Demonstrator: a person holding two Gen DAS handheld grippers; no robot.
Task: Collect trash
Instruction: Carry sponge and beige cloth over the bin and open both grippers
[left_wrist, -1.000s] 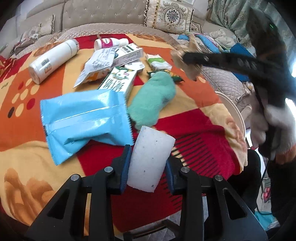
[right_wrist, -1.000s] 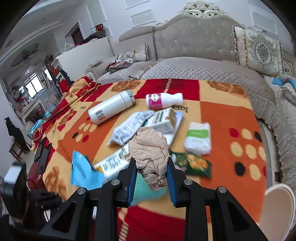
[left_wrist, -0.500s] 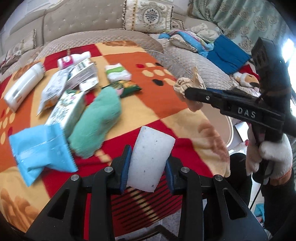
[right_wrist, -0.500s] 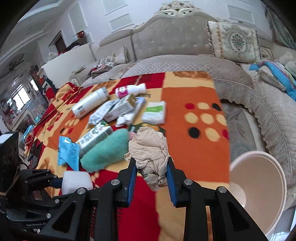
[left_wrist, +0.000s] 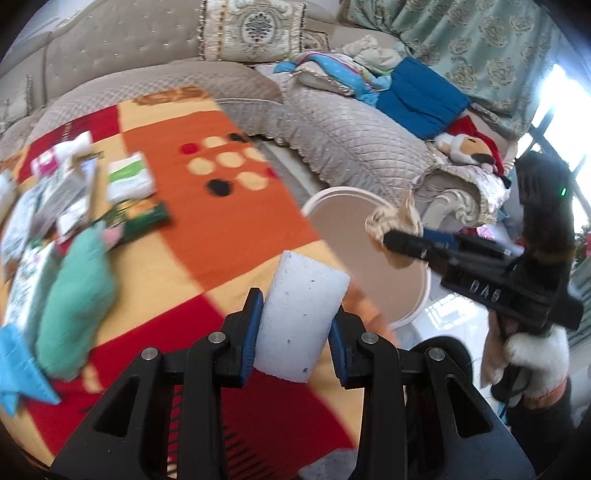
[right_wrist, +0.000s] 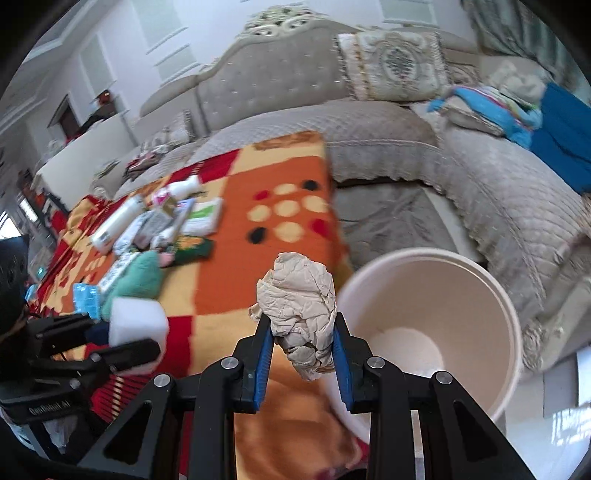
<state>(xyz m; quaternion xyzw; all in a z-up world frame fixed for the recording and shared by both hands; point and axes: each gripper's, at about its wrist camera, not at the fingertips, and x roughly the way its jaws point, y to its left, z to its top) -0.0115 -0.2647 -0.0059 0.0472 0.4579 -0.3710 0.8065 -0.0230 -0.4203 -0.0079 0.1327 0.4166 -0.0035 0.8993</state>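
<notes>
A white foam block (left_wrist: 301, 314) is clamped in the left gripper (left_wrist: 295, 332) above the blanket (left_wrist: 236, 229). Crumpled beige paper (right_wrist: 299, 314) is gripped by the right gripper (right_wrist: 303, 354) beside the white bin's rim (right_wrist: 513, 317).

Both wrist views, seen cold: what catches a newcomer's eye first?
Each gripper carries a piece of trash: the left gripper clamps a white foam block, the right gripper a crumpled beige paper wad. Beside the patterned blanket's edge stands an empty white bin, just right of the wad. More packets and bottles lie further back on the blanket.
</notes>
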